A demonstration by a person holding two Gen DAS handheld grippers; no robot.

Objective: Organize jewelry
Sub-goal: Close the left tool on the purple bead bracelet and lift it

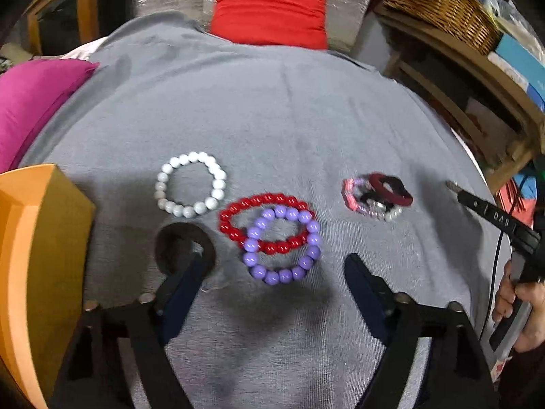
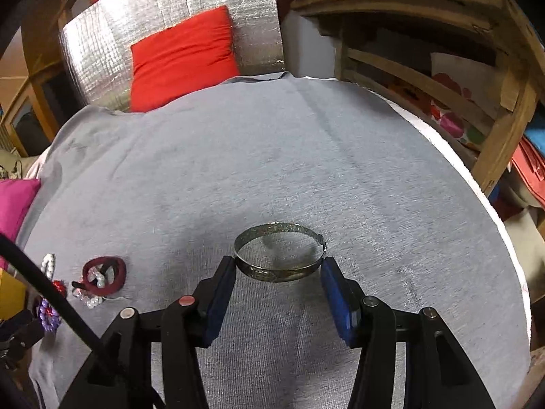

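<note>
While the right gripper (image 2: 278,274) is clamping the metal bangle (image 2: 280,253) across its width by the pad tips only, the rigid ring is risking popping out sideways. Left of the bangle, the left gripper (image 1: 272,264), jaws apart and empty, is hovering over the purple bracelet (image 1: 282,244), which is overlapping the red bracelet (image 1: 264,222); closing here could snag both.

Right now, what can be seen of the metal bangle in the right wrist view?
The metal bangle is a thin silver-grey band with engraved patterning on its outer face and what looks like a small clasp or joint at its right end. It sits between the right claw, whose blue pads press on its two sides. The ring lies roughly level, and seems lifted slightly off the grey cloth, with a faint shadow beneath it.
</note>
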